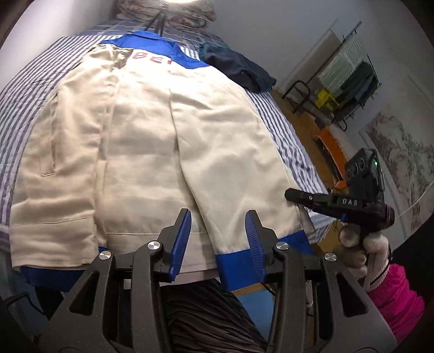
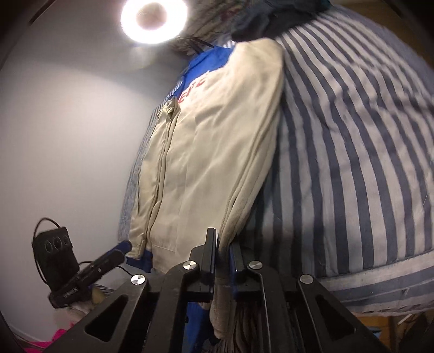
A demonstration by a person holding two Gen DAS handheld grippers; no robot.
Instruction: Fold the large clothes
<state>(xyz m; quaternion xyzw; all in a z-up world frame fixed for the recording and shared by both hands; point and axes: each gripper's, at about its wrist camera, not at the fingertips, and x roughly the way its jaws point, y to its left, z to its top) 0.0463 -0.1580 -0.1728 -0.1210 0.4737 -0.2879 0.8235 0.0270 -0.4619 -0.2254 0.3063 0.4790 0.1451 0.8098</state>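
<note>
Left gripper (image 1: 217,230) nearest the lens: jaws partly open, blue pads apart, nothing between them; hovering above the near hem of the jacket (image 1: 152,141).

Right gripper (image 2: 223,244): jaws closed tight on a fold of cream cloth at the jacket's near right edge, cloth bunched and hanging below the pads. Seen from the left wrist view, same gripper at the jacket's right hem corner, held by a gloved hand (image 1: 360,249) with a pink sleeve (image 1: 393,296).

Jacket: cream body, blue collar and blue hem band, red lettering near the collar, partly covered. Lying flat, back up, on the bed (image 1: 284,130), collar end far from the cameras. Left sleeve folded in over the back.

Bed cover striped blue and white. Dark blue garment (image 1: 238,68) heaped beyond the jacket's far right shoulder, apart from it. Ring light (image 2: 154,20) lit at the far end of the bed. Clothes rack (image 1: 350,81) against the far wall, well apart from the bed.
</note>
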